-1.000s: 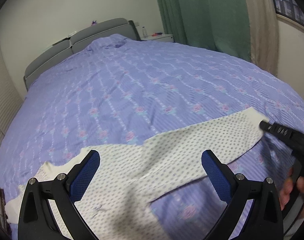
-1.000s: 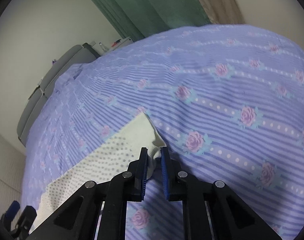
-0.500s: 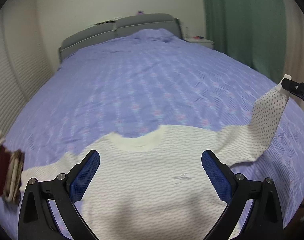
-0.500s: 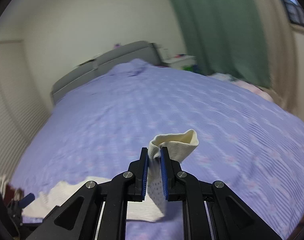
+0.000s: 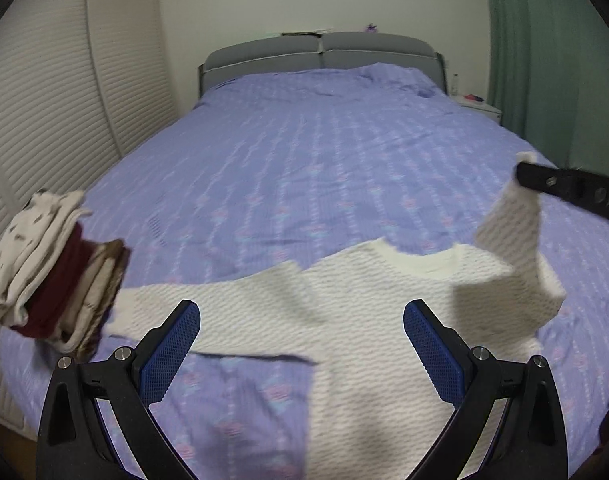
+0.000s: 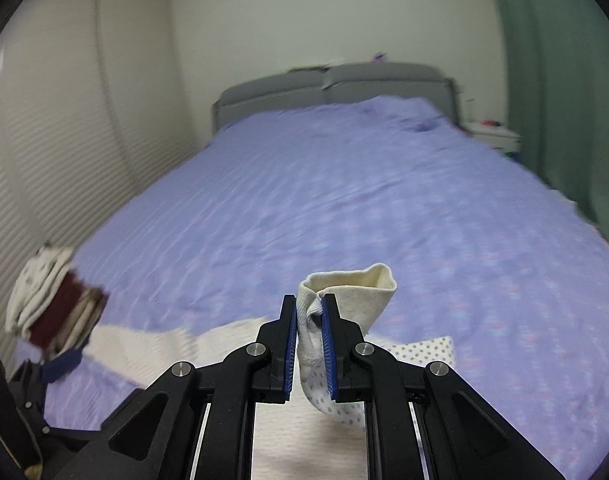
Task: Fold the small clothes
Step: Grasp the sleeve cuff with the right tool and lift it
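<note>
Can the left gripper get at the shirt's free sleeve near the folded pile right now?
Probably yes. The left gripper is open and empty above the white dotted shirt, and the free sleeve lies flat and uncovered on the bedspread, though its cuff end runs close to the folded pile.

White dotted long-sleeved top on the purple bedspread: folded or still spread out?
Mostly spread. The white dotted top lies flat on the purple bedspread; only one sleeve cuff is lifted, pinched in the right gripper.

The small top [image 5: 344, 320] was soft knitted cloth, cream and dotted, with a ribbed cuff [image 6: 352, 292]. The bedspread [image 5: 324, 168] was matt woven cotton. Gripper pads [image 5: 172, 352] looked like rough, textured blue rubber.
</note>
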### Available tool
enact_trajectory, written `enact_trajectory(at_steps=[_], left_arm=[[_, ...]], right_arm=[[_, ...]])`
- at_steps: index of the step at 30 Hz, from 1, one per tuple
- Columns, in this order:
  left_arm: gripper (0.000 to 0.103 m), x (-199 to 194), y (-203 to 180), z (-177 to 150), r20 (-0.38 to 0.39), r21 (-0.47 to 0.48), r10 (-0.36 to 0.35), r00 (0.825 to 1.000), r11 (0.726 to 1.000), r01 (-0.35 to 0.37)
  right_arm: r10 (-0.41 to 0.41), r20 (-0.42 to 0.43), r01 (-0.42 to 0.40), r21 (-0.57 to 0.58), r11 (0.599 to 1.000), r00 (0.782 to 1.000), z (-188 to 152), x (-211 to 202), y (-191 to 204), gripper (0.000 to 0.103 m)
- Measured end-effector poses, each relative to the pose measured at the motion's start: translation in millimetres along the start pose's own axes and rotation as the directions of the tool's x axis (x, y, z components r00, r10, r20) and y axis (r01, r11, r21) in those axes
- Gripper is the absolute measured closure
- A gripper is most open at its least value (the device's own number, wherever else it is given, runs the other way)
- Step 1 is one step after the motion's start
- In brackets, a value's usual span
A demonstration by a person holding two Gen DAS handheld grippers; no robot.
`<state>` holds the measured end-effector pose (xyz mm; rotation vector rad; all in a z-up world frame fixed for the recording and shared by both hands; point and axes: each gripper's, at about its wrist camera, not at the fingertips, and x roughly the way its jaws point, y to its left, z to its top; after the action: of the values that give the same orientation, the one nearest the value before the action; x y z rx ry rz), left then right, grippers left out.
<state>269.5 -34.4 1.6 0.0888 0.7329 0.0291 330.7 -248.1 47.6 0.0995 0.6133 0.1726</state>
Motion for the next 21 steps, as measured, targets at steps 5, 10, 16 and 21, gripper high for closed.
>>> enact_trajectory(at_steps=[5, 10, 16, 21], left_arm=[[0.000, 9.1, 28.1, -10.6, -0.029, -0.022, 0.039, 0.999, 0.999, -0.040], [0.000, 19.4, 43.2, -19.9, -0.060, -0.036, 0.062, 0.996, 0.997, -0.065], [0.000, 24.8, 49.8, -24.4, -0.068, -0.028, 0.079, 0.995, 0.996, -0.081], [0.000, 24.8, 48.8, -27.7, -0.048, -0.006, 0.061, 0.997, 0.998, -0.061]], right_arm=[[0.060, -0.110, -0.067, -0.063, 0.996, 0.992, -23.6, 45.2, 44.9, 0.089], [0.063, -0.220, -0.085, -0.094, 0.992, 0.973, -48.1, 88.4, 74.5, 0.089], [0.086, -0.305, -0.112, -0.071, 0.991, 0.949, -64.5, 112.2, 80.9, 0.067], [0.082, -0.221, -0.103, -0.086, 0.991, 0.972, -59.3, 73.9, 78.9, 0.056]])
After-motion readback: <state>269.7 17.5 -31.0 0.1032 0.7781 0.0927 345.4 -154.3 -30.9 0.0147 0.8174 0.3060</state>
